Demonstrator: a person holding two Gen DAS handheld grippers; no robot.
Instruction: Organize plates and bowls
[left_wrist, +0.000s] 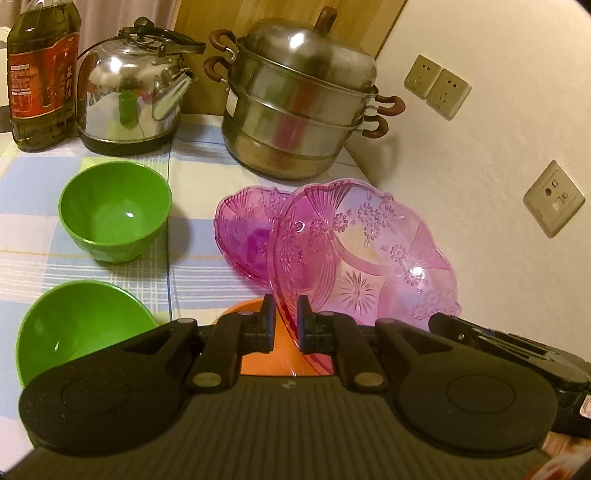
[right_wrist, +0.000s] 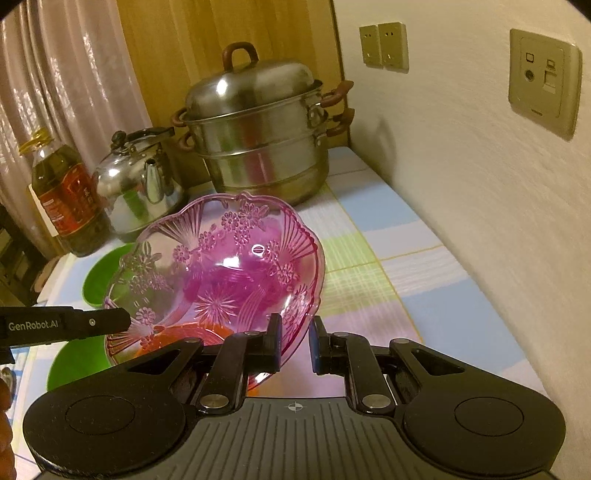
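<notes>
The pink plate (left_wrist: 364, 251) is held tilted at centre frame, its near rim pinched between the narrowed fingers of the left gripper (left_wrist: 285, 325). The right gripper (right_wrist: 295, 339) is set about the opposite rim; contact there cannot be confirmed. A second pink plate (left_wrist: 245, 232) lies just behind. Two green bowls (left_wrist: 114, 210) stand apart at left. Open tablecloth (right_wrist: 399, 266) remains beside the wall.

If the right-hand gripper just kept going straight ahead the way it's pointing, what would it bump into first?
Probably the pink glass dish: its rim already sits between the open fingers of the right gripper, touching the left finger. Past it stands the steamer pot, though depth is hard to judge.
</notes>
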